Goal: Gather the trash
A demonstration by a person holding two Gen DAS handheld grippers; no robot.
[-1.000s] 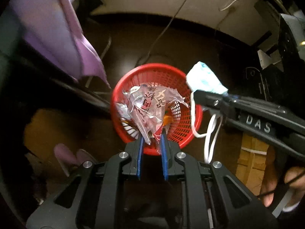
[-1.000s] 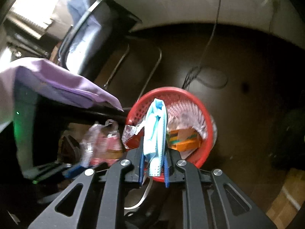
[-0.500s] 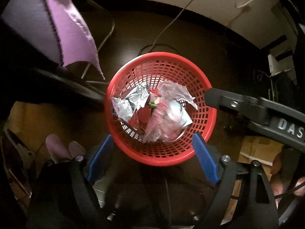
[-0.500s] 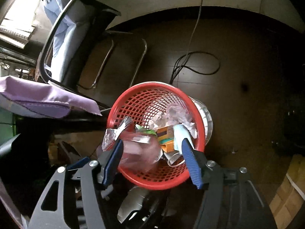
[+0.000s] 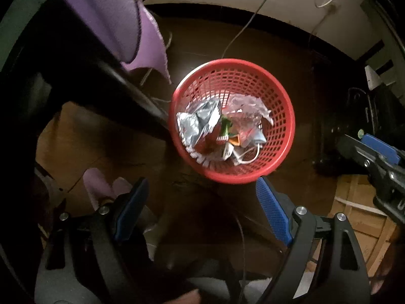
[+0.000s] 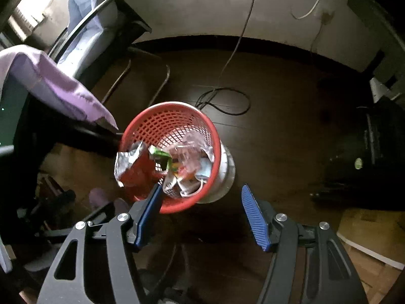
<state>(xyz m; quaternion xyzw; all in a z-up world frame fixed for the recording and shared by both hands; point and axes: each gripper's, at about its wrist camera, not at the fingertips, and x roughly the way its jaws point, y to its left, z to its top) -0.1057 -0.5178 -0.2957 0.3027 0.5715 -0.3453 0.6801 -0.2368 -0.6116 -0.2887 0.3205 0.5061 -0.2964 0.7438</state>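
Note:
A red mesh trash basket (image 5: 283, 106) stands on the dark floor; it also shows in the right wrist view (image 6: 162, 119). Inside lie a silver foil wrapper (image 5: 197, 124), a clear plastic wrapper (image 5: 248, 116) and a blue face mask (image 5: 258, 139) with white loops. The mask (image 6: 203, 169) and foil wrapper (image 6: 129, 162) show in the right wrist view too. My left gripper (image 5: 200, 202) is open and empty above the basket's near rim. My right gripper (image 6: 200, 207) is open and empty, just right of the basket; it also appears at the right edge of the left wrist view (image 5: 377, 152).
A purple cloth (image 5: 141, 30) hangs over a dark table edge at the left (image 6: 50, 86). A chair with metal legs (image 6: 101, 25) stands behind. Cables (image 6: 227, 101) lie on the floor. Cardboard boxes (image 5: 354, 202) sit at the right.
Both grippers opened: the clear plastic wrapper dropped from the left one and the blue mask from the right one into the basket. Both grippers then rose and drew back.

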